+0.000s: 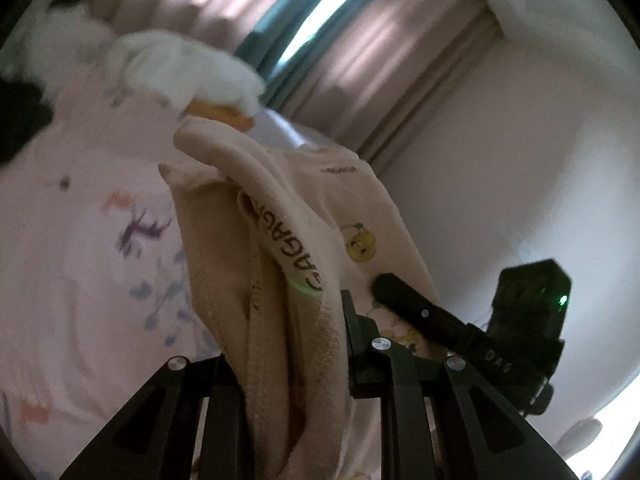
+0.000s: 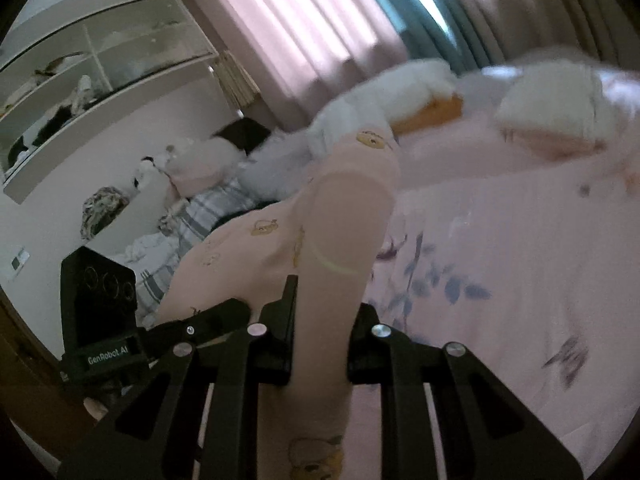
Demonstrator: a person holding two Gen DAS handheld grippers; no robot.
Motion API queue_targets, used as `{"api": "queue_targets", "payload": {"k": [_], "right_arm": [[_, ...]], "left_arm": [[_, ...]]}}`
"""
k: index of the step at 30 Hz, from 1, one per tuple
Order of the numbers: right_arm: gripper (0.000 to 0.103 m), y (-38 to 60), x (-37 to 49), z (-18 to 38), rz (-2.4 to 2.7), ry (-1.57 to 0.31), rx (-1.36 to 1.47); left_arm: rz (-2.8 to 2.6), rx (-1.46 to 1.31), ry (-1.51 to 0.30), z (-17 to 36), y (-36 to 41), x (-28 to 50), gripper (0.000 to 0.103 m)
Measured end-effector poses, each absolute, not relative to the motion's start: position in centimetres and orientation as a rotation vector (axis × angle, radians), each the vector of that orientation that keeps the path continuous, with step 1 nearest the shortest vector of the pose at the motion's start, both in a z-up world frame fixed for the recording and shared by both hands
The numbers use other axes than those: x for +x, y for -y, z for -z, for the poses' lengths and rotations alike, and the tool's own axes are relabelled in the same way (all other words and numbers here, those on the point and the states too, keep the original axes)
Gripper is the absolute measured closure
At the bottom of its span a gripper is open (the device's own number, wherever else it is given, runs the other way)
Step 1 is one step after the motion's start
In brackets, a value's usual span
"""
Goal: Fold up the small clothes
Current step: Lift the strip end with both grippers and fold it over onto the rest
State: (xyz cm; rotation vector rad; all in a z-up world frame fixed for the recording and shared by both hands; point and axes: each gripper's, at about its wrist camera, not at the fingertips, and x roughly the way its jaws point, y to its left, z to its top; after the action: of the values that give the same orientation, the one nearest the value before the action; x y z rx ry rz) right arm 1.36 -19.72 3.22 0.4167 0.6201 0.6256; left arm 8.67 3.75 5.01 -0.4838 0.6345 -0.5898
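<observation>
A small cream garment [image 1: 280,240] with a lettered waistband and yellow cartoon prints hangs bunched in the air above the bed. My left gripper [image 1: 296,320] is shut on its waistband edge. My right gripper [image 2: 320,312] is shut on another part of the same garment [image 2: 332,216], which looks pink with bear prints in the right wrist view. The right gripper also shows in the left wrist view [image 1: 408,300], pressed against the cloth at lower right. The left gripper's body shows in the right wrist view [image 2: 100,300] at lower left.
A pink floral bedsheet [image 2: 520,260] lies below. A white plush toy [image 1: 176,68] with an orange part and a pillow [image 2: 552,112] lie at the bed's far side. Striped bedding and clothes [image 2: 192,232] are piled left. Pink curtains [image 2: 300,20] and wall shelves [image 2: 100,60] stand behind.
</observation>
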Motion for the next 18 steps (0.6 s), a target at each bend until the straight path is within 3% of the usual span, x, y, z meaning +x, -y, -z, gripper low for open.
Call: {"api": "queue_targets", "payload": {"k": [5, 10, 18], "right_arm": [[0.084, 23.0, 0.9, -5.0, -0.622, -0.572, 0.403], [0.084, 25.3, 1.0, -2.4, -0.610, -0.587, 0.430], [0.083, 25.0, 4.2, 11.1, -0.527, -0.859, 0.401]], "left_arm": [[0.616, -0.485, -0.633, -5.6, -1.2, 8.7, 0.085], [0.600, -0.450, -0.683, -0.9, 0.6, 9.5, 0.085], [0.482, -0.360, -0.976, 14.2, 1.8, 14.0, 0.084]]}}
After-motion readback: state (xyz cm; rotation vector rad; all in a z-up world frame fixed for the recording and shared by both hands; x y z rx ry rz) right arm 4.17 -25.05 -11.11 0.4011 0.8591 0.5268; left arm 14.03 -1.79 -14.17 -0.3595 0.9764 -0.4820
